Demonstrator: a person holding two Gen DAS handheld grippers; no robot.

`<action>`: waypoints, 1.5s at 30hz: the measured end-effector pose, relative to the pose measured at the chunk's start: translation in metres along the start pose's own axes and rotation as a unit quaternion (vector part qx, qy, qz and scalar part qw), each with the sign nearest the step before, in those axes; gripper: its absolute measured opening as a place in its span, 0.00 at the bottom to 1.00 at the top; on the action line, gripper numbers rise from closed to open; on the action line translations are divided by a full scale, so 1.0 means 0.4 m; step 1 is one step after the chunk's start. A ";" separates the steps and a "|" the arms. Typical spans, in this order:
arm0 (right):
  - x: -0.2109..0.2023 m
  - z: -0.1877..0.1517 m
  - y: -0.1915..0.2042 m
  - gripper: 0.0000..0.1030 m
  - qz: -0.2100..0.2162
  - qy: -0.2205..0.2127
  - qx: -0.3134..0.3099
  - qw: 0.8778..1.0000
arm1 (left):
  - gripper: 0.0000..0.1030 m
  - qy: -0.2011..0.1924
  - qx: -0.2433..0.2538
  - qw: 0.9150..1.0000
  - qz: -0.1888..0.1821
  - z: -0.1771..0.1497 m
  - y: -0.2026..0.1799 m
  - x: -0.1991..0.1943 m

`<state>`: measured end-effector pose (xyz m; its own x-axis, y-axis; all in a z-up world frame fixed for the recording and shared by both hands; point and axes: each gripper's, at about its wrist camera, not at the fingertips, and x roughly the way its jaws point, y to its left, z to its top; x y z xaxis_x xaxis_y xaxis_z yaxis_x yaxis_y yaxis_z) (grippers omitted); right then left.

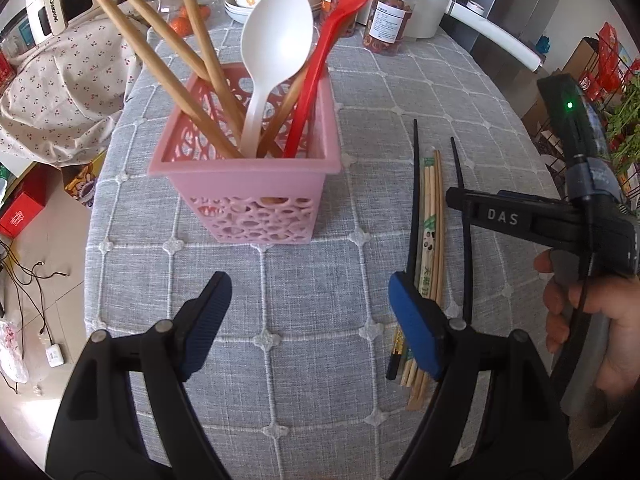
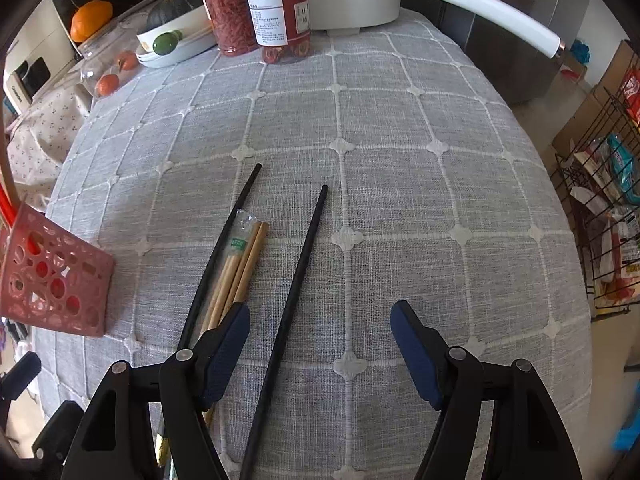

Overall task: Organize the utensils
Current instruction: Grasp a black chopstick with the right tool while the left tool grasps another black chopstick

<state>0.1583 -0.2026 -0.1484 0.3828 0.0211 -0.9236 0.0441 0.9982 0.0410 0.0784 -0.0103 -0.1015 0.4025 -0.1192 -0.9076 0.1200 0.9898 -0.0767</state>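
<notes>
utensil basket [image 1: 248,184]: pink, cut-out circle pattern
serving spoon [image 1: 276,40]: white
ladle [image 1: 340,12]: red
black chopsticks [image 2: 296,280]: plain black
wrapped bamboo chopsticks [image 2: 240,264]: tan, clear sleeve with green print
tablecloth [image 2: 400,200]: grey weave, white grid with clover motifs
finger pads [image 1: 416,332]: dark blue on black arms
draped cloth [image 1: 68,88], upper left: cream, small red cherry print

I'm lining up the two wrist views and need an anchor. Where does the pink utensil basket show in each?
Left wrist: pink utensil basket sits centre, upright, with the spoons and chopsticks in it.
Right wrist: same basket at the far left edge, partly cropped.
Shared landmark: the lone black chopstick lying right of the bundle.
</notes>
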 end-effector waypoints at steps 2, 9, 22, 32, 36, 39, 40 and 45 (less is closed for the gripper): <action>0.007 0.000 0.004 0.70 -0.008 -0.002 -0.002 1.000 | 0.79 -0.001 0.001 1.000 -0.008 -0.001 -0.004 -0.003; -0.004 -0.005 0.002 0.26 -0.016 0.006 -0.009 1.000 | 0.79 -0.010 0.019 1.000 -0.018 -0.001 -0.033 -0.013; -0.063 -0.044 -0.101 0.06 0.057 0.013 0.003 0.998 | 0.41 -0.007 0.069 0.997 -0.034 0.008 -0.121 0.001; -0.152 -0.069 -0.200 0.06 0.100 -0.010 0.022 0.995 | 0.09 0.013 0.047 0.996 -0.079 0.051 -0.179 0.055; -0.158 -0.067 -0.216 0.06 0.108 -0.011 0.029 0.994 | 0.08 0.008 0.042 0.997 -0.062 0.068 -0.192 0.090; -0.161 -0.065 -0.214 0.06 0.115 -0.013 0.030 0.993 | 0.08 -0.001 0.040 0.998 -0.051 0.083 -0.199 0.106; -0.163 -0.065 -0.214 0.06 0.117 -0.013 0.030 0.993 | 0.08 -0.005 0.039 0.998 -0.047 0.088 -0.202 0.111; -0.167 -0.064 -0.213 0.06 0.123 -0.015 0.028 0.992 | 0.08 0.008 0.028 0.999 -0.024 0.100 -0.193 0.155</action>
<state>0.1053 -0.2876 -0.1001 0.4153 0.2608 -0.8715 -0.0034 0.9585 0.2852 0.1303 -0.0973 -0.1352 0.3805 -0.1641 -0.9101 0.1889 0.9772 -0.0972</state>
